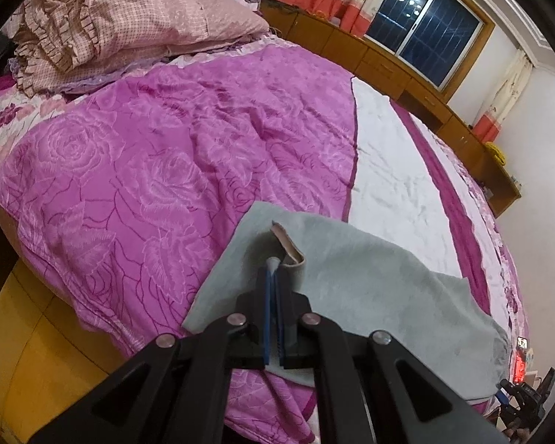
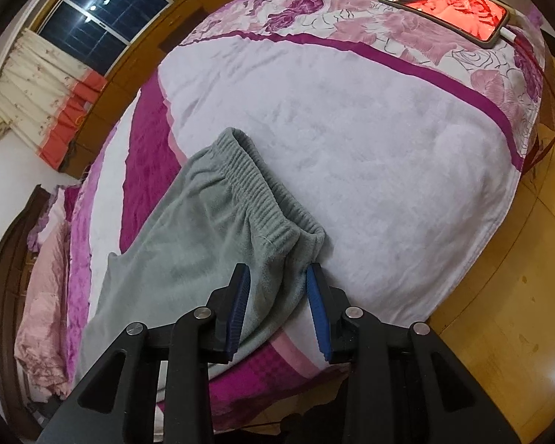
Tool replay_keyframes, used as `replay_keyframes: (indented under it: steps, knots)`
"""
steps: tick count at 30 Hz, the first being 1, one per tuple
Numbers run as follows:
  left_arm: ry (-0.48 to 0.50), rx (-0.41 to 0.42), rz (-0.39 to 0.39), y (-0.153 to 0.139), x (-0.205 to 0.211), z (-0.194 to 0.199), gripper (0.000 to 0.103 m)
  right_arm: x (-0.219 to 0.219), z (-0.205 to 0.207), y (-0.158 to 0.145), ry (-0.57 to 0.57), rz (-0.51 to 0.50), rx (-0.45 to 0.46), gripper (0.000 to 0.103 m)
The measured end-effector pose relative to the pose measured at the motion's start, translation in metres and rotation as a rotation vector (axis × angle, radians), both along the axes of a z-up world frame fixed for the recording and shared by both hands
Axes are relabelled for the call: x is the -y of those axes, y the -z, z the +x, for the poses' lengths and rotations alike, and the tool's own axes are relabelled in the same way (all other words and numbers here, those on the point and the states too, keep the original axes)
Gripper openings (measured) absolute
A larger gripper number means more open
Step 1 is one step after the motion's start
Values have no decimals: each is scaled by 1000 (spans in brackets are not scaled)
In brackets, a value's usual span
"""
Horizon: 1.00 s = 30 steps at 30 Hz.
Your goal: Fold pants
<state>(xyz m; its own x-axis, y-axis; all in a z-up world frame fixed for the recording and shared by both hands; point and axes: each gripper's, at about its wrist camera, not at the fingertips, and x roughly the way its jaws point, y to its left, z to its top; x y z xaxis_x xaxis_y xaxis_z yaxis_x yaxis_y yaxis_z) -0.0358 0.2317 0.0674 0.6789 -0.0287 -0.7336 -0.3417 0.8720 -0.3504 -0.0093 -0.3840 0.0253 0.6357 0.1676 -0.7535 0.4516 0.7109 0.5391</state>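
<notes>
Grey fleece pants (image 1: 370, 296) lie across the near edge of the bed. In the left wrist view my left gripper (image 1: 273, 264) is shut on the leg-cuff end of the pants, and the pink cuff lining (image 1: 286, 244) curls up beside the fingertips. In the right wrist view the pants (image 2: 188, 244) end in a ribbed elastic waistband (image 2: 262, 192). My right gripper (image 2: 277, 272) is open, with its blue pads on either side of the waistband's near corner and the fabric between them.
The bed carries a purple rose-pattern blanket (image 1: 148, 155) and a white fleece panel (image 2: 351, 140). A lit phone (image 2: 444, 3) on a charging cable lies at the far corner. Pillows (image 1: 111, 26) are piled at the head. A wooden cabinet (image 1: 407, 77) runs under the window. Yellow floor (image 2: 518, 277) borders the bed.
</notes>
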Motion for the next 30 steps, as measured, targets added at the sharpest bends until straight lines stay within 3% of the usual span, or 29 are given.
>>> replay_keyframes:
  steps: [9, 17, 18, 19, 20, 25, 30]
  knots:
    - [-3, -12, 1, -2, 1, 0, 2, -9, -9, -17, -21, -25, 39, 26]
    - [-13, -22, -31, 6, -1, -2, 2, -8, 13, 5, -41, 15, -20, 26]
    - [-10, -21, -29, 5, 0, -2, 2, -9, 16, 5, -51, 21, -15, 19]
    - [-5, -15, -23, 2, 0, -3, 2, -9, 17, 4, -63, 22, -6, 6]
    - [-2, -7, -15, -2, 1, -3, 2, -10, 17, 1, -72, 15, 2, 2]
    - [9, 24, 54, -23, 1, -5, 2, -2, 10, -21, -56, -9, 45, 0]
    - [30, 7, 113, -24, 4, -6, 3, 1, 4, -31, -68, -37, 66, 0]
